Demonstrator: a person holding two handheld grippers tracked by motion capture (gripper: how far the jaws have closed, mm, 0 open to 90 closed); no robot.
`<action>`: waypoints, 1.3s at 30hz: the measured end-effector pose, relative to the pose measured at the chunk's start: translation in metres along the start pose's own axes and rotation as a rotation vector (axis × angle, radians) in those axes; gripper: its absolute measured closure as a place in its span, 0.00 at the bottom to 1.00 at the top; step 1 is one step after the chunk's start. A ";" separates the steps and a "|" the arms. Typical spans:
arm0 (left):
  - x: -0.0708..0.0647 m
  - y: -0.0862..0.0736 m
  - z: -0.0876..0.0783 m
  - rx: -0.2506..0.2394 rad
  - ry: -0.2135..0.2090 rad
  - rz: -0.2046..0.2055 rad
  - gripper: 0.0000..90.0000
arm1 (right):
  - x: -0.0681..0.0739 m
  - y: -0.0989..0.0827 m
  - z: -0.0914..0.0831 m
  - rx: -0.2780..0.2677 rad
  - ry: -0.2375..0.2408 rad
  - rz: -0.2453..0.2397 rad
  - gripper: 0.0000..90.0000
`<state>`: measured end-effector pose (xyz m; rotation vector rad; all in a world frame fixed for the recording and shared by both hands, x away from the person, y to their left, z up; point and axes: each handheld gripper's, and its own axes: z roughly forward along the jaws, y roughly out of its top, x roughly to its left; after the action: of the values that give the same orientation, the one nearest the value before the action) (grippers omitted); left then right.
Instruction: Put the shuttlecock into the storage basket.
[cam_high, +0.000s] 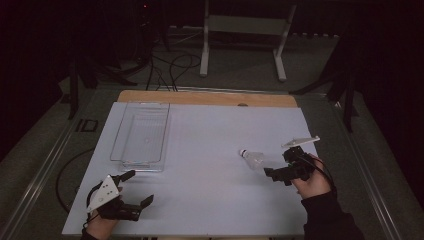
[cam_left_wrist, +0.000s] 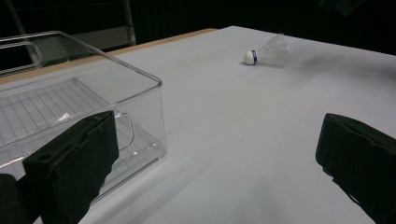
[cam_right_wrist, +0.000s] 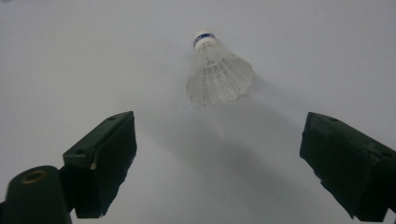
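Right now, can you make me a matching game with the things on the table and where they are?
Things:
1. shuttlecock
2. bin
3. left gripper
4. right gripper

Places:
A. near the table's front left corner
B. lying on its side, just ahead of open jaws
C. open, next to the shuttlecock's skirt
D. left half of the table, empty

Pairs: 1-B, 2-D, 3-A, 4-C

Both grippers are black. The left gripper (cam_high: 138, 188) has a grey three-cornered plate on top. The right gripper (cam_high: 277, 161) trails a thin black cable. The person's sleeve (cam_high: 327, 215) is dark.
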<state>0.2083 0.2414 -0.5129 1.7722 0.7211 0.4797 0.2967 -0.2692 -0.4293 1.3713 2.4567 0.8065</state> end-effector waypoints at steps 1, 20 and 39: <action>0.000 0.000 0.000 0.000 0.000 0.000 0.00 | 0.000 0.000 0.002 0.003 -0.002 0.004 0.12; 0.000 0.000 0.000 0.003 0.000 0.003 0.00 | 0.008 0.004 0.030 0.176 0.058 0.021 0.14; -0.001 0.000 0.000 0.003 -0.005 0.002 0.00 | 0.017 0.002 0.070 0.376 0.057 0.024 0.10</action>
<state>0.2082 0.2407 -0.5130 1.7760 0.7170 0.4760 0.3197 -0.2294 -0.4846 1.5158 2.7417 0.4030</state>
